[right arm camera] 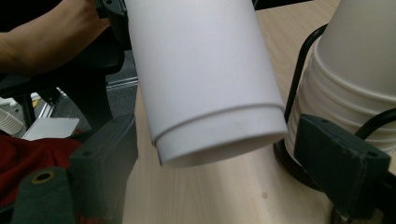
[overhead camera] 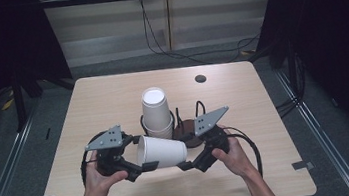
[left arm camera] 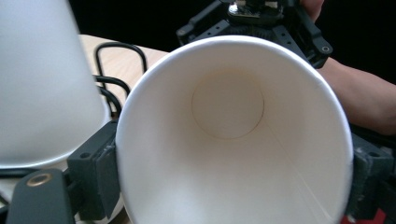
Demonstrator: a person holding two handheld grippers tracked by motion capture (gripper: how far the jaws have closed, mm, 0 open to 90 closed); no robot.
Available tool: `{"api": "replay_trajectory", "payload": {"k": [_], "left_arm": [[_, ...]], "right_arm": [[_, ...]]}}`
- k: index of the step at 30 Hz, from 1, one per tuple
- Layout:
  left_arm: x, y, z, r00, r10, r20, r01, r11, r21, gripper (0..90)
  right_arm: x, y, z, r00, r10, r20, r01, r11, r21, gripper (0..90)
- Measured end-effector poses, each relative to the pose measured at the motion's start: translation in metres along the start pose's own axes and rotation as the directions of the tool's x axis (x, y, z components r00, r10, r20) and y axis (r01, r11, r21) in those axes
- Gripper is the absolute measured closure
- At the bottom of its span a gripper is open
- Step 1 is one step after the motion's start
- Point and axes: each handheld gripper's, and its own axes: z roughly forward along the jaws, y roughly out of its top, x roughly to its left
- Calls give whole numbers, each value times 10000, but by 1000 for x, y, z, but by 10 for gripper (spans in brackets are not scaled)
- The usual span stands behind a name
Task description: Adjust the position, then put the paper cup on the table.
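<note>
A white paper cup (overhead camera: 161, 151) lies sideways in the air above the table's near middle, the left gripper (overhead camera: 141, 170) clamped across its rim. The right gripper (overhead camera: 187, 165) has its jaws apart around the base. Behind stands a stack of upturned cups (overhead camera: 156, 113) in a wire holder (overhead camera: 185, 128). This looks like a handover; next, the right jaws would need to close.

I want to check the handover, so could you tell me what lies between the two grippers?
A white paper cup lies sideways between the left gripper and right gripper, seen in the high view; its open mouth faces the left one.
</note>
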Motion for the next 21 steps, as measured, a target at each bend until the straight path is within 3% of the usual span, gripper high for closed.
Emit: {"api": "replay_trajectory", "payload": {"k": [7, 21], "left_arm": [[4, 1, -7, 9983, -36, -580, 47, 9998, 185, 133], [7, -1, -14, 9942, -135, -1064, 221, 9966, 795, 132]], "right_arm": [[-2, -1, -5, 9998, 47, 175, -43, 9997, -243, 136], [-4, -3, -13, 9980, 162, 608, -130, 9985, -527, 136]]}}
